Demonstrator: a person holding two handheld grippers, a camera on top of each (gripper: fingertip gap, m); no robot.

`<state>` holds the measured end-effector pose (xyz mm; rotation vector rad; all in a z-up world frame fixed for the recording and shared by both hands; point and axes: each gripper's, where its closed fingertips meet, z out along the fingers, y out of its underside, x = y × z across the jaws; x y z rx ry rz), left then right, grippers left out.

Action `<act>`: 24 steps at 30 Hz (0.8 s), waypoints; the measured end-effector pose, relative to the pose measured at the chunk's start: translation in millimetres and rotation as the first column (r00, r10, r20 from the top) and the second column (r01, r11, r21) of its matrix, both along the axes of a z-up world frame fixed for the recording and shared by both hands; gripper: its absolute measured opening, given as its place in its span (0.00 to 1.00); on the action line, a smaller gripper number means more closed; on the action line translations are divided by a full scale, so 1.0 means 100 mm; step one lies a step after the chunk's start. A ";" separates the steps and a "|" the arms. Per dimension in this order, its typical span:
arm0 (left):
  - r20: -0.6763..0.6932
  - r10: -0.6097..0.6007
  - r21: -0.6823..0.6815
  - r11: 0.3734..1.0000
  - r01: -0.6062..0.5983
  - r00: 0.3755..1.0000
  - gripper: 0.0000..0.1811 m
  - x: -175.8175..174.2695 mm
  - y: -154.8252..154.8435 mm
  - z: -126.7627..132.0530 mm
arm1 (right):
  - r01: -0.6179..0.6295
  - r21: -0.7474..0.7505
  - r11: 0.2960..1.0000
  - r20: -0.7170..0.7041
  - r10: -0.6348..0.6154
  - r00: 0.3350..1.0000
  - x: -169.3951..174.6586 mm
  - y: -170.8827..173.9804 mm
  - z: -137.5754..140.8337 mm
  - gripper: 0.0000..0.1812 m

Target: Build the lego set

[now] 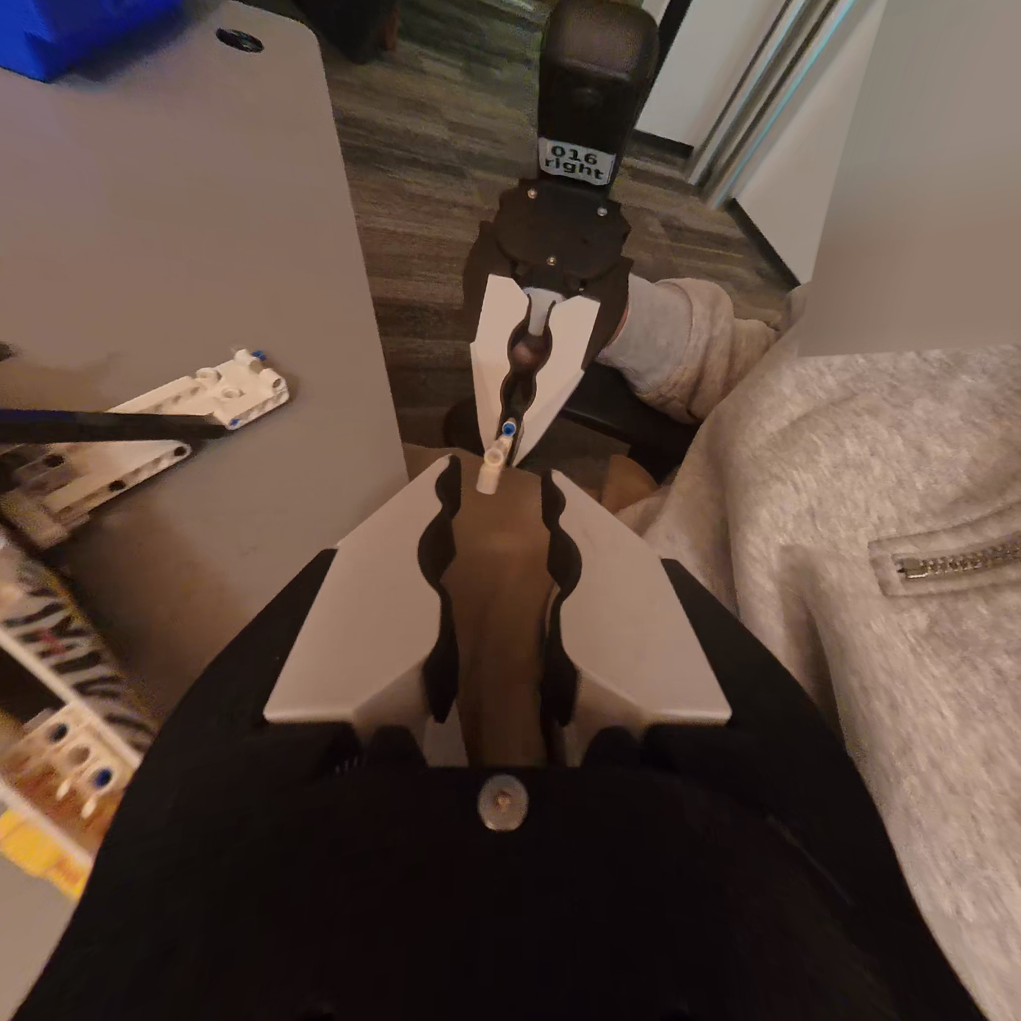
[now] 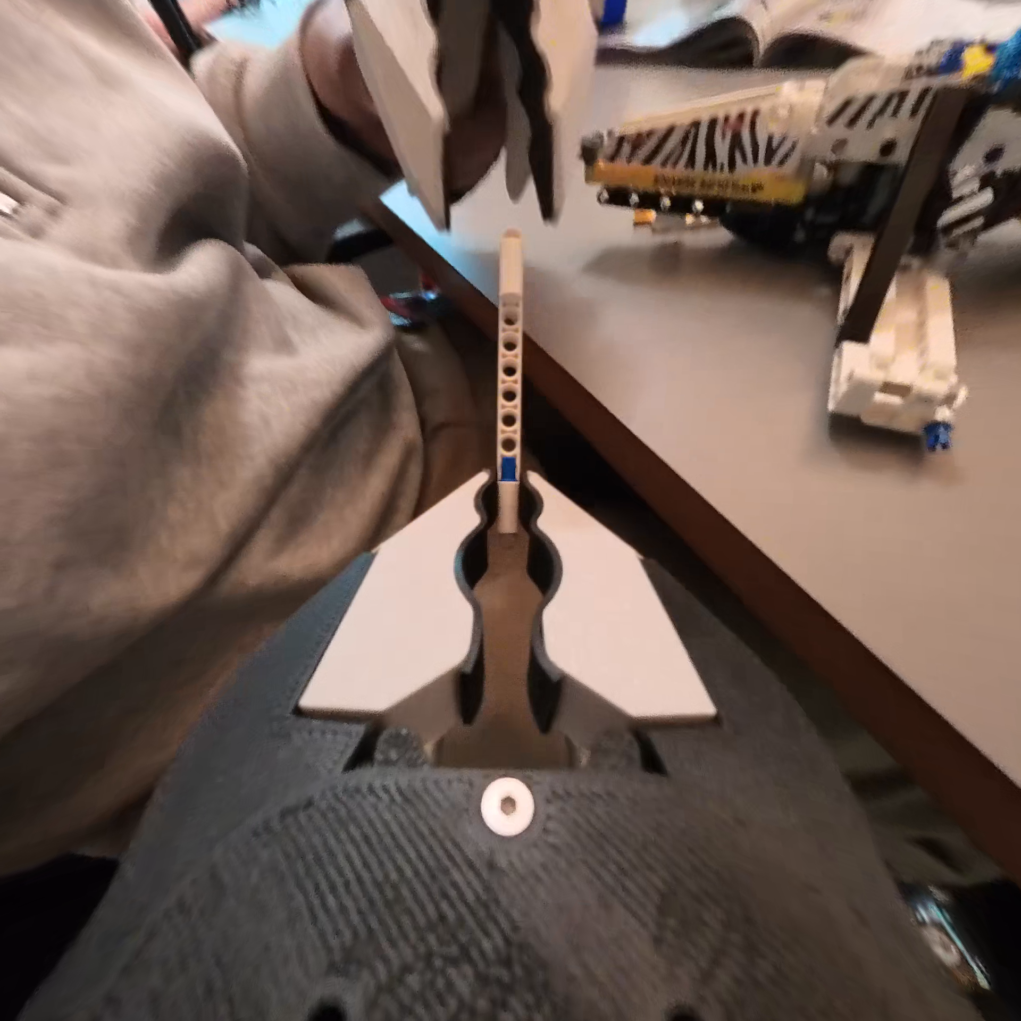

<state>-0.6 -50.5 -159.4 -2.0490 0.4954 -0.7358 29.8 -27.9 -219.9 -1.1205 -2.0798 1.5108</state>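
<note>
Right wrist view, beam [image 2: 509,381] gripped between jaws

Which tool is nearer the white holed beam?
Right. The right tool is shut on the white holed beam; the left tool, open, faces its free end, just short of it.

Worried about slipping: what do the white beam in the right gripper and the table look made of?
White beam: likely hard moulded plastic, matte, with crisp round holes. Table: smooth grey top, probably laminate, with a dark brown edge; core unclear.
</note>
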 end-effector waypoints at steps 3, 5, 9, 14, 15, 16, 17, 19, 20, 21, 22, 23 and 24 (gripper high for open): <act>0.027 -0.035 -0.004 0.999 0.035 0.999 0.13 0.10 0.02 0.00 | -0.017 -0.055 0.998 -0.034 0.015 0.999 -0.02 -0.08 0.13 0.03; 0.016 -0.051 -0.001 0.999 0.051 0.999 0.03 0.12 0.01 -0.01 | -0.032 -0.093 0.995 -0.040 0.029 0.999 -0.02 -0.12 0.18 0.03; 0.059 -0.056 0.047 0.997 0.053 0.997 0.02 0.12 0.01 0.11 | -0.044 -0.193 0.980 -0.081 0.029 0.996 -0.04 -0.13 0.30 0.03; 0.142 -0.048 0.101 0.994 0.034 0.989 0.02 0.04 -0.01 0.25 | -0.059 -0.402 0.914 -0.103 0.018 0.994 -0.08 -0.11 0.49 0.13; 0.144 -0.040 0.104 0.994 0.025 0.989 0.02 0.01 -0.01 0.26 | -0.065 -0.417 0.907 -0.094 0.028 0.995 -0.08 -0.13 0.48 0.16; 0.142 -0.030 0.104 0.994 0.015 0.989 0.02 -0.01 0.00 0.25 | -0.072 -0.424 0.903 -0.090 0.037 0.995 -0.09 -0.15 0.48 0.16; 0.144 -0.027 0.104 0.995 0.012 0.989 0.02 -0.02 0.00 0.25 | -0.077 -0.426 0.901 -0.096 0.039 0.995 -0.10 -0.17 0.49 0.15; 0.165 -0.041 0.103 0.994 0.024 0.985 0.02 -0.01 -0.02 0.26 | -0.084 -0.420 0.903 -0.128 0.033 0.991 -0.13 -0.22 0.54 0.09; 0.185 -0.052 0.103 0.994 0.033 0.981 0.02 0.00 -0.03 0.27 | -0.081 -0.407 0.910 -0.142 0.024 0.990 -0.15 -0.23 0.55 0.03; 0.202 -0.054 0.103 0.994 0.033 0.978 0.02 0.00 -0.03 0.29 | -0.075 -0.389 0.918 -0.153 0.016 0.988 -0.16 -0.23 0.55 0.03; 0.204 -0.049 0.101 0.994 0.029 0.978 0.02 -0.01 -0.03 0.29 | -0.063 -0.375 0.925 -0.161 0.002 0.987 -0.18 -0.23 0.55 0.03; 0.199 -0.044 0.096 0.995 0.025 0.979 0.02 -0.03 -0.03 0.27 | -0.051 -0.365 0.929 -0.163 -0.010 0.987 -0.19 -0.22 0.55 0.03; 0.190 -0.029 0.087 0.996 0.013 0.981 0.03 -0.05 -0.03 0.26 | -0.038 -0.361 0.932 -0.164 -0.024 0.986 -0.20 -0.20 0.55 0.03</act>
